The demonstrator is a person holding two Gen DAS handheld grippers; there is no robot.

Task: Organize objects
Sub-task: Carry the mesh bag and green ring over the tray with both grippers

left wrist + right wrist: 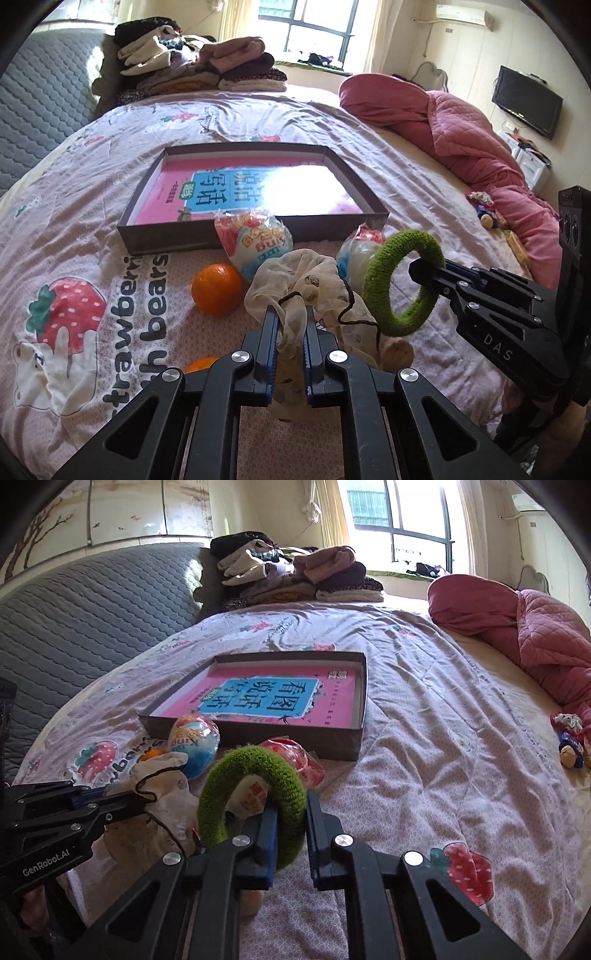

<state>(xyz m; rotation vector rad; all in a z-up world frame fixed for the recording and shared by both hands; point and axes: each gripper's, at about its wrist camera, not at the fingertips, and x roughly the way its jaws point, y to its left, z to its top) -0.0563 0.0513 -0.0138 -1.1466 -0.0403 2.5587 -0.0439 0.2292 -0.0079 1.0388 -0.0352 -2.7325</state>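
My left gripper [291,314] is shut on a cream fabric scrunchie [295,280], held above the bed; it also shows in the right wrist view [162,779]. My right gripper [291,805] is shut on a green fuzzy ring [251,797], seen in the left wrist view [402,280] just right of the scrunchie. A shallow dark box [255,236] with a pink book [236,192] inside lies ahead on the bed. In front of it lie an orange [217,288], a white-and-blue wrapped ball [255,243] and a red wrapped snack [291,757].
The bed has a strawberry-print sheet [92,295]. Folded clothes [195,62] are stacked at the far side. A pink quilt [472,140] is bunched on the right, with small toys [570,738] beside it. A second orange [201,363] peeks out by my left gripper.
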